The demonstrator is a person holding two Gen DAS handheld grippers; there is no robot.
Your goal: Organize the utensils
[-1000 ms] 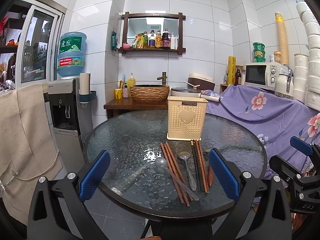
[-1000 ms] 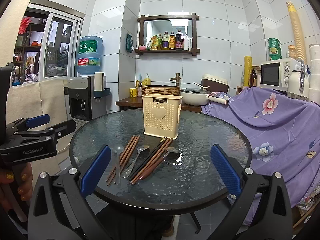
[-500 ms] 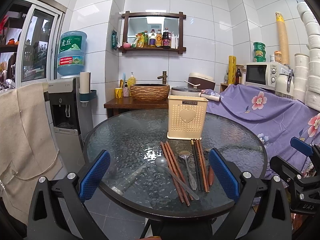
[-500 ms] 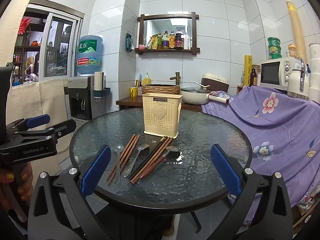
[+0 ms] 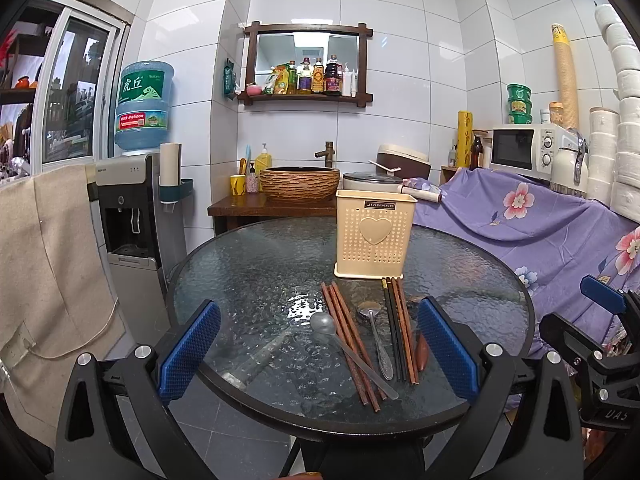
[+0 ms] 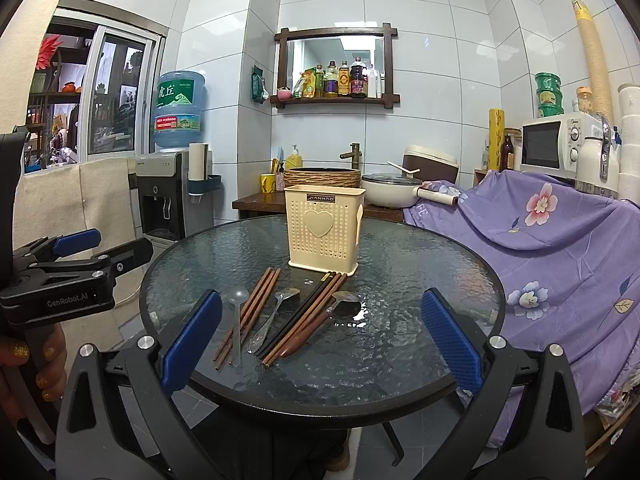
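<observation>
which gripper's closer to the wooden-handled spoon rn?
Right, narrowly, as a judgement. The wooden-handled spoon lies at the right end of the utensil row, ahead and slightly left of the right gripper. The left gripper sits left of it, jaws open, as are the right's.

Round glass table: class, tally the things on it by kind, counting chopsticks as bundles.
Spoons: 3 (grey plastic spoon, steel spoon, brown-handled spoon)
Chopstick bundles: 2 (reddish-brown wooden bundle, black-and-brown bundle)
Cream perforated plastic holder: 1
Total: 6
</observation>
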